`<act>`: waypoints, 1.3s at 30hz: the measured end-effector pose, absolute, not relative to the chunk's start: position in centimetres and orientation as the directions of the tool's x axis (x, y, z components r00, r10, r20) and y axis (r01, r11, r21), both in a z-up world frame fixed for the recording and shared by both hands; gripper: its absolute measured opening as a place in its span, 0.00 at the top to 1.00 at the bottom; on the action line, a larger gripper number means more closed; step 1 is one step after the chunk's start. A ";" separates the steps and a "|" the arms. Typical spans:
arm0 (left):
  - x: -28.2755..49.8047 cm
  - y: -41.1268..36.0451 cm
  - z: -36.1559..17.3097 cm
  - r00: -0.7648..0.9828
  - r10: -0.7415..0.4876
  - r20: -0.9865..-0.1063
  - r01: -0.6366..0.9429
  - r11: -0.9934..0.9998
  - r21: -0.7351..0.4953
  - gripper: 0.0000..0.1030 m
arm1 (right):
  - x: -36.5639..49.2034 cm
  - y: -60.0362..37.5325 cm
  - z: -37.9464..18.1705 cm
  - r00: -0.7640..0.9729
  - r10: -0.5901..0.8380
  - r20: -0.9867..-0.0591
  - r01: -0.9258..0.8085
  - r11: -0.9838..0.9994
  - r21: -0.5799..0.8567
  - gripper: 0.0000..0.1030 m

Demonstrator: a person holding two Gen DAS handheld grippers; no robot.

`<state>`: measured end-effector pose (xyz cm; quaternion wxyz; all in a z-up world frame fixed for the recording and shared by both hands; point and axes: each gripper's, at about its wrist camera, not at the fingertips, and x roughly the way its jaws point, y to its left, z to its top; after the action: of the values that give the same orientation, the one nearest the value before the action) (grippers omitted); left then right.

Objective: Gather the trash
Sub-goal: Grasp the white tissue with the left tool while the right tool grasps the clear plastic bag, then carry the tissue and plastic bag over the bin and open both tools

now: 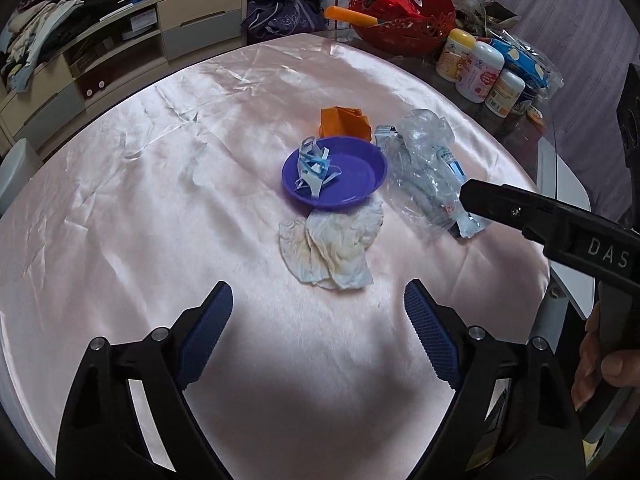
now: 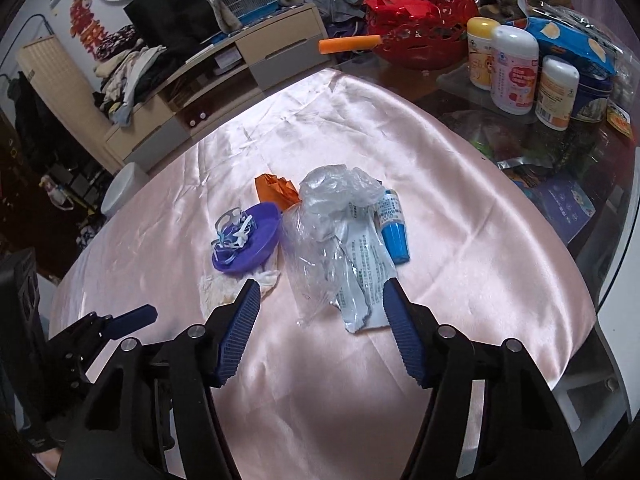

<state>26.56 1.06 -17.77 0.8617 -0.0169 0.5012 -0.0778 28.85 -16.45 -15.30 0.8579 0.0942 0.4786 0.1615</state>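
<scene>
Trash lies in the middle of a pink satin cloth (image 1: 168,184). A purple plate (image 1: 360,184) (image 2: 260,248) holds blue and white plastic scraps (image 1: 314,170) (image 2: 232,236). A crumpled white tissue (image 1: 332,248) (image 2: 216,292) lies at the plate's near edge, and orange paper (image 1: 344,122) (image 2: 278,188) lies behind it. Clear plastic wrap (image 1: 424,148) (image 2: 328,216), a printed silver wrapper (image 2: 364,276) and a blue tube (image 2: 394,228) lie to the right. My left gripper (image 1: 318,312) is open just short of the tissue. My right gripper (image 2: 320,304) is open, its pads either side of the wrapper's near end, not pressing it.
White bottles (image 2: 516,72), a blue snack bag (image 2: 568,44) and a red basket (image 1: 404,20) crowd the table's far right on dark glass. A low cabinet (image 1: 120,52) piled with clothes stands beyond the table at left. A hand (image 1: 600,364) holds the right gripper's handle.
</scene>
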 end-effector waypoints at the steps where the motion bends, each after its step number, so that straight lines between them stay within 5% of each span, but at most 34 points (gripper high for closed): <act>1: 27.1 0.9 -18.0 0.484 -0.151 -0.862 0.120 0.987 -0.106 0.22 | 29.2 -16.4 -15.5 0.487 0.368 -0.792 -0.187 0.930 0.317 0.38; 6: 29.0 0.3 -19.3 0.461 -0.156 -0.874 0.129 0.986 -0.108 0.31 | 30.4 -16.0 -16.2 0.467 0.393 -0.792 -0.196 0.919 0.341 0.48; 8: 29.5 0.2 -19.9 0.453 -0.163 -0.876 0.129 0.985 -0.116 0.39 | 30.6 -15.8 -16.5 0.457 0.404 -0.793 -0.204 0.915 0.349 0.59; 11: 29.7 0.2 -20.0 0.463 -0.163 -0.871 0.127 0.985 -0.117 0.56 | 30.7 -15.5 -16.7 0.450 0.409 -0.794 -0.218 0.913 0.346 0.69; 16: 29.5 0.2 -20.0 0.446 -0.201 -0.872 0.143 0.978 -0.152 0.90 | 30.3 -15.4 -16.4 0.459 0.417 -0.785 -0.235 0.908 0.346 0.70; 39: 17.5 0.8 -13.7 0.522 -0.230 -0.821 0.176 0.971 -0.161 0.93 | 19.0 -17.2 -10.5 0.521 0.367 -0.770 -0.253 0.929 0.272 0.73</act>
<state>17.50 0.80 -13.72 0.8718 -0.0289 0.4749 -0.1164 18.98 -17.19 -10.54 0.8698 0.0629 0.4557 0.1782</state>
